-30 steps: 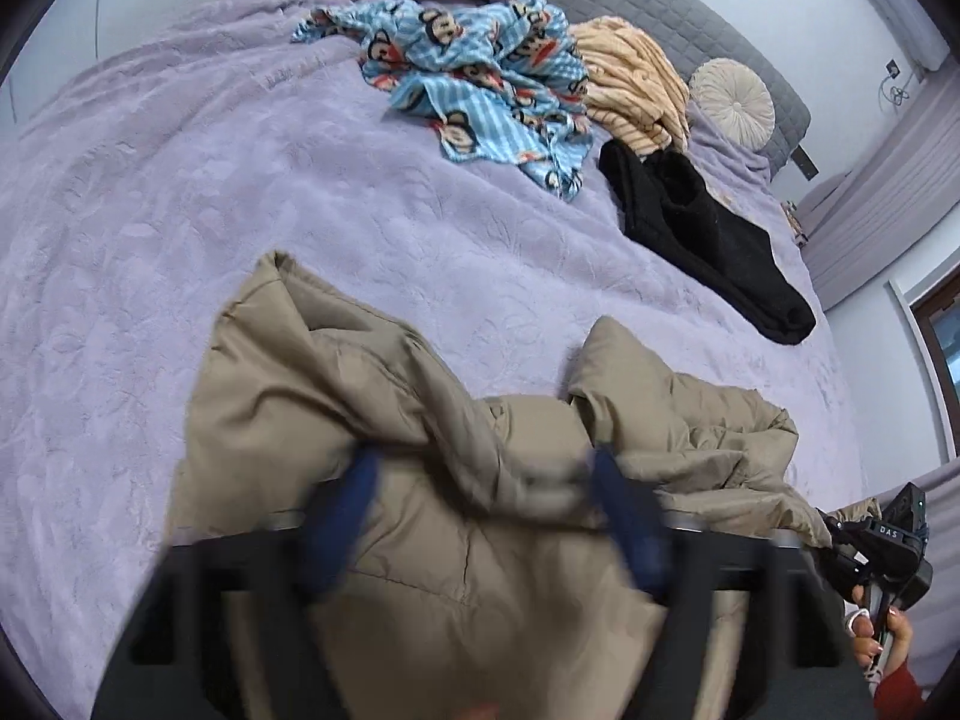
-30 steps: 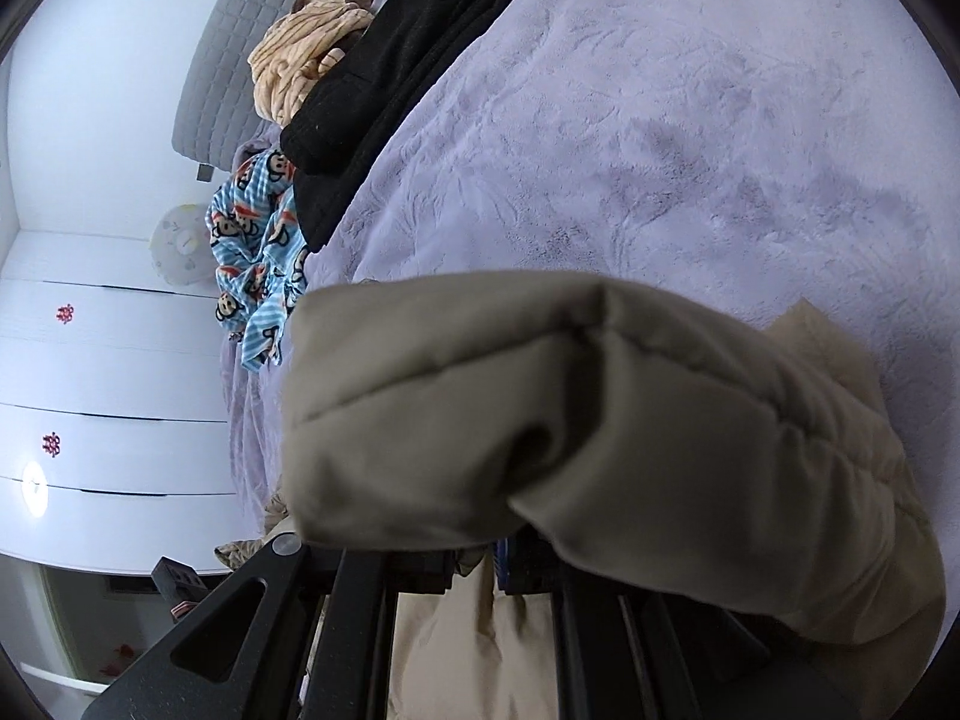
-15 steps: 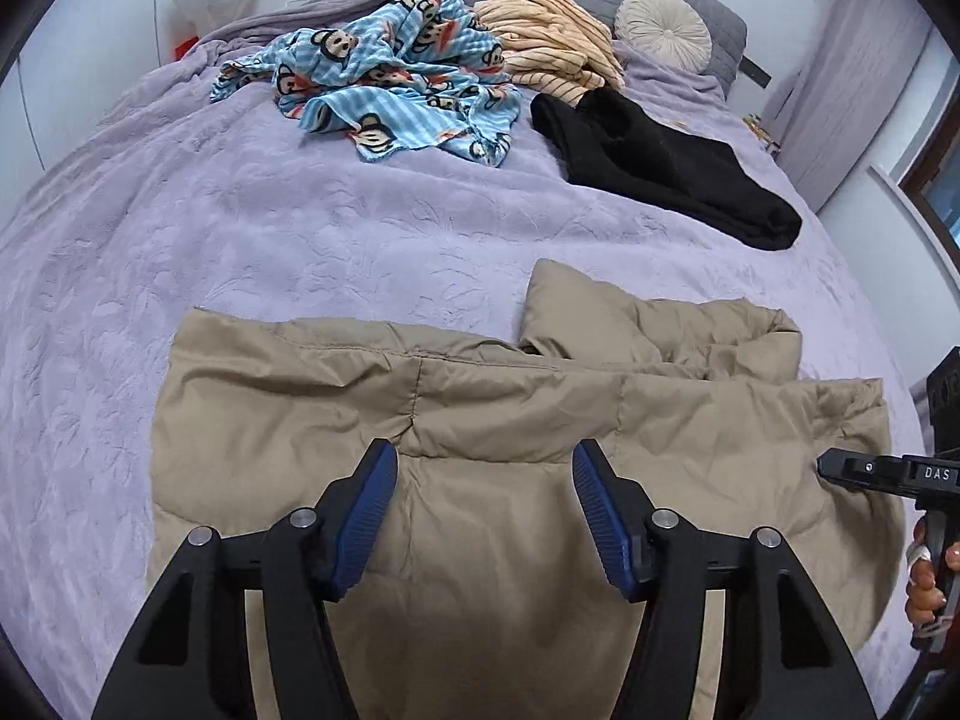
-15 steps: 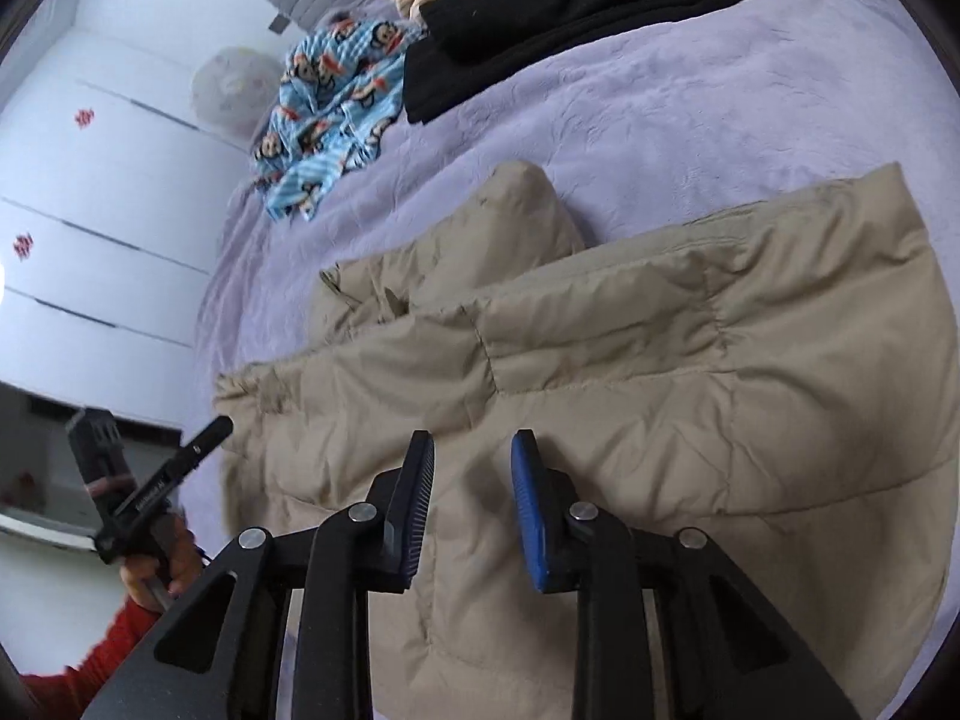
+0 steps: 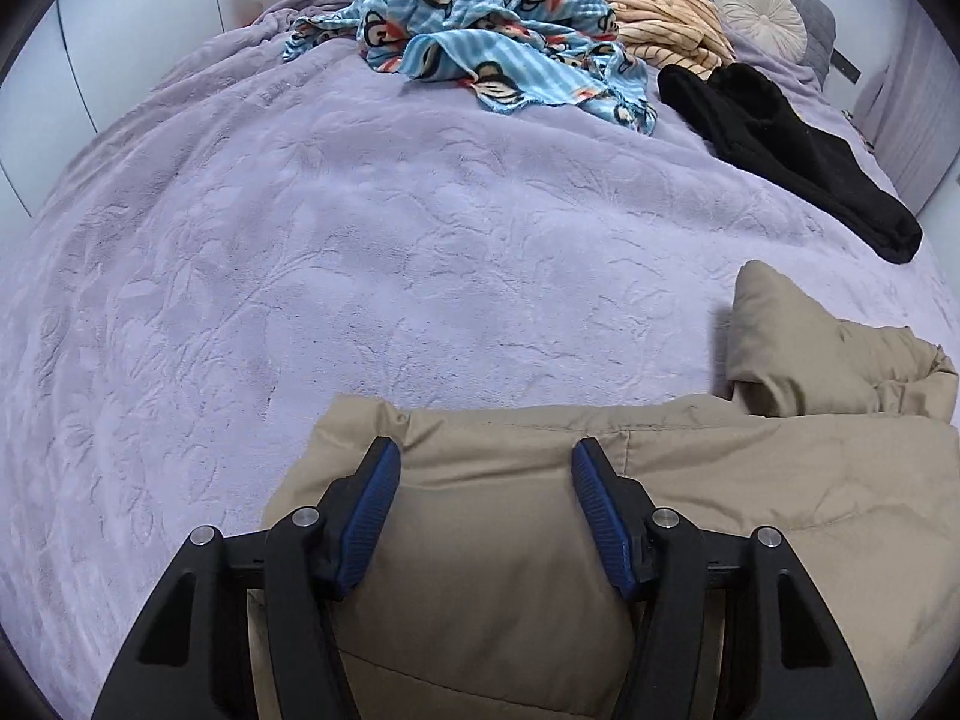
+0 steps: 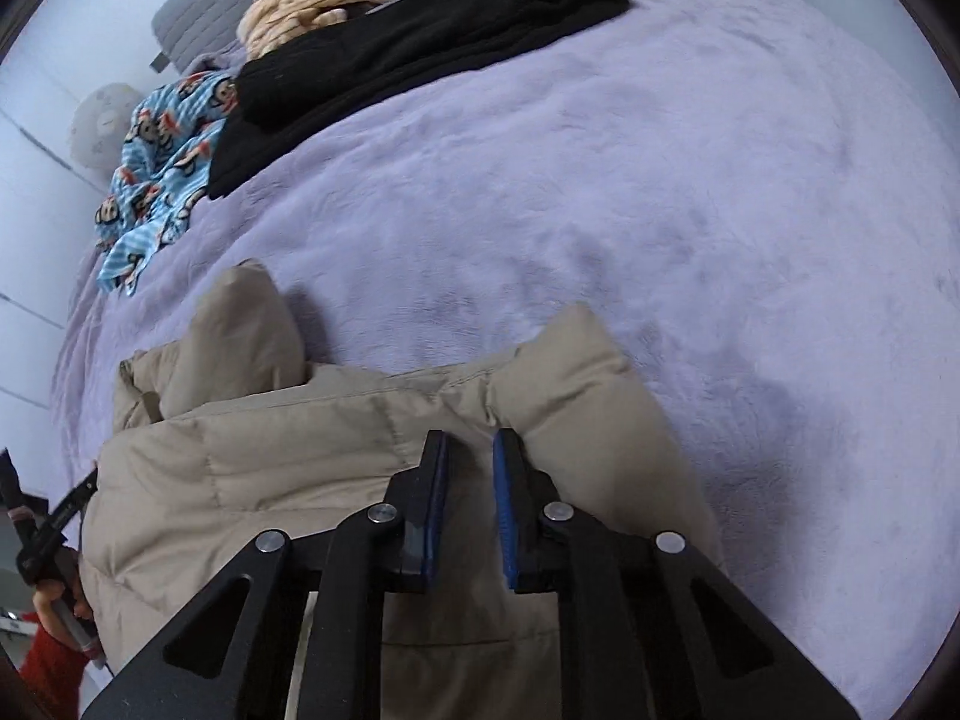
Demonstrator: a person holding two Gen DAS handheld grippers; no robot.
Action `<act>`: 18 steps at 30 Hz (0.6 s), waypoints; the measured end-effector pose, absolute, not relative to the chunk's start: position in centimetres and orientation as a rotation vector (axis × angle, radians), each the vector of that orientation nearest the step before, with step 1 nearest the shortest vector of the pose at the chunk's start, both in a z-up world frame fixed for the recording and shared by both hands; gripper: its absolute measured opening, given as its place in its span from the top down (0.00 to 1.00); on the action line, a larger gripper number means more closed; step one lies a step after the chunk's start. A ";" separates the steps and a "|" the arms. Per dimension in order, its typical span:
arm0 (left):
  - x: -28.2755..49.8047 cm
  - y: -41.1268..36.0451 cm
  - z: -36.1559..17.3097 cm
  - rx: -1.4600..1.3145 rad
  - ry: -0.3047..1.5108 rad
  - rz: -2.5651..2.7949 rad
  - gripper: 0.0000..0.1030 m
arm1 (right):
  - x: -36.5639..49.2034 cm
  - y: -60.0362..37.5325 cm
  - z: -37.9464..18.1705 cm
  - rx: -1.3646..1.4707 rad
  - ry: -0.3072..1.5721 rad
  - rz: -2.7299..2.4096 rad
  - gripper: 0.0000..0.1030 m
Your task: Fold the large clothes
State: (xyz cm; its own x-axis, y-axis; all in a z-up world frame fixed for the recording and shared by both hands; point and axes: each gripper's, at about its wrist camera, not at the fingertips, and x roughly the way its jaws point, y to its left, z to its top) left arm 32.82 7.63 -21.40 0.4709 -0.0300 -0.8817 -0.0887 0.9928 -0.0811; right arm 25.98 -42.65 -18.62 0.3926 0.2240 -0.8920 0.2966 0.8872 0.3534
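A tan puffy jacket [image 5: 690, 510] lies spread on the purple bedspread [image 5: 360, 240], with one sleeve [image 5: 792, 348] bunched up at its far side. My left gripper [image 5: 486, 462] stands open over the jacket's left edge, its blue pads [image 5: 372, 504] astride the fabric and not pressing it. In the right wrist view the same jacket [image 6: 270, 480] fills the lower left. There my right gripper [image 6: 471, 450] has its jaws drawn close together at the far edge near the right corner. A puckered fold of jacket sits in the narrow gap.
At the head of the bed lie a blue monkey-print garment [image 5: 504, 36], a cream striped one [image 5: 660, 18] and a black one [image 5: 780, 138], beside a round cushion [image 5: 759, 15]. White cupboard doors [image 6: 36, 192] stand to one side. A hand in a red sleeve [image 6: 54, 618] holds the other gripper's handle.
The jacket went from bunched and lifted to lying flat. Both grippers then dropped closer to it, the left shifting to its left edge. The right jaws narrowed.
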 end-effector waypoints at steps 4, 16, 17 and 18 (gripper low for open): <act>34.1 7.1 -22.4 -0.105 1.088 0.074 0.38 | 27.3 -42.9 -20.4 0.515 1.174 -0.061 0.97; 29.2 7.9 -16.2 -0.088 1.082 0.086 0.38 | 23.9 -40.3 -15.5 0.448 1.097 -0.080 0.92; 28.4 7.9 -16.0 -0.081 1.088 0.080 0.38 | 23.3 -40.2 -15.1 0.460 1.087 -0.075 0.92; 27.4 7.9 -15.7 -0.076 1.098 0.074 0.38 | 22.4 -40.2 -14.6 0.474 1.078 -0.074 0.92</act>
State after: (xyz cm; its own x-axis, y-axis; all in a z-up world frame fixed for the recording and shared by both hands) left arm 27.42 7.92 -15.74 0.4536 0.0218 -0.8910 -0.0973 0.9949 -0.0252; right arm 22.45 -40.17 -14.64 0.4809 0.1691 -0.8603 0.2856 0.8975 0.3361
